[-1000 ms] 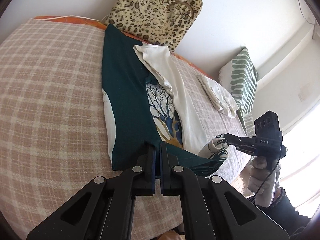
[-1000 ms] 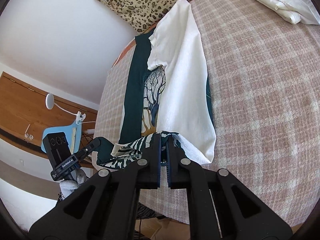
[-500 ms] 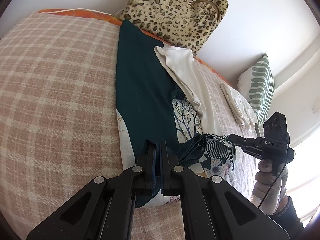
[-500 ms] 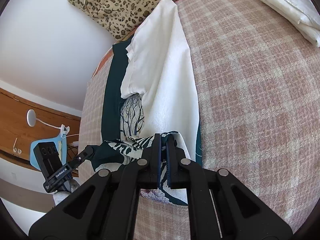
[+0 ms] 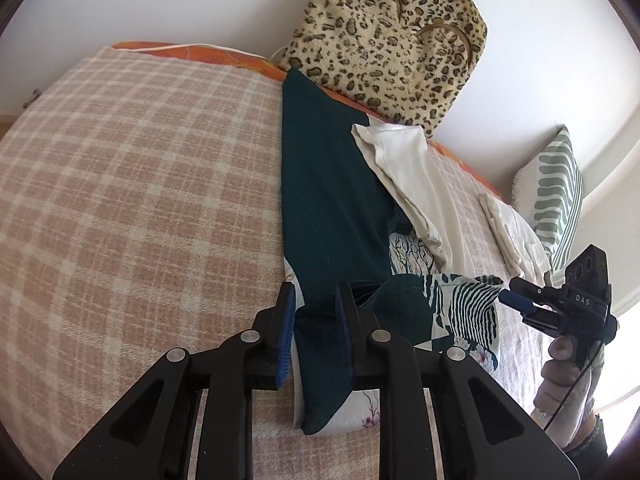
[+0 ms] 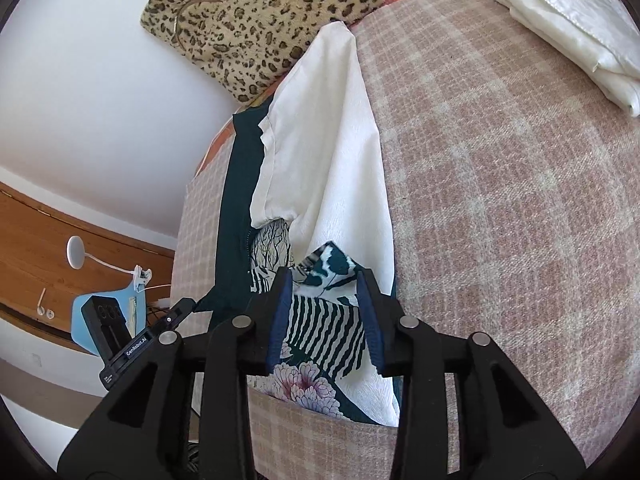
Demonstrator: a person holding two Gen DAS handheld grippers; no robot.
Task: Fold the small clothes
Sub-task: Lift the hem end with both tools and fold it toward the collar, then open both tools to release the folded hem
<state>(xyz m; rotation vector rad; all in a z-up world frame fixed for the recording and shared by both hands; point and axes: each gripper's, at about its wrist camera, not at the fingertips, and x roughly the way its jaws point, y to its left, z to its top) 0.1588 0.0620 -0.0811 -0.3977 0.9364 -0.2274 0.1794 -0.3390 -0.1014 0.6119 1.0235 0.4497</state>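
Both jaws opening, printed garment (image 5: 460,308) lying loose btwn them on bed (image 5: 140,200).

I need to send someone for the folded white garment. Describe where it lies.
On the pink-plaid bedspread, look away from the leopard-print cushion toward the green-striped pillow. The folded white garment lies there alone, compact and square, unlike the long white piece draped over the dark green garment.

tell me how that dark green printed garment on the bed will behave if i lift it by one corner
The green printed garment is probably floppy: its folded hem lies crumpled between both grippers' opening jaws. It likely weighs little, being thin cloth. Lifting it may drag the white top lying over it.
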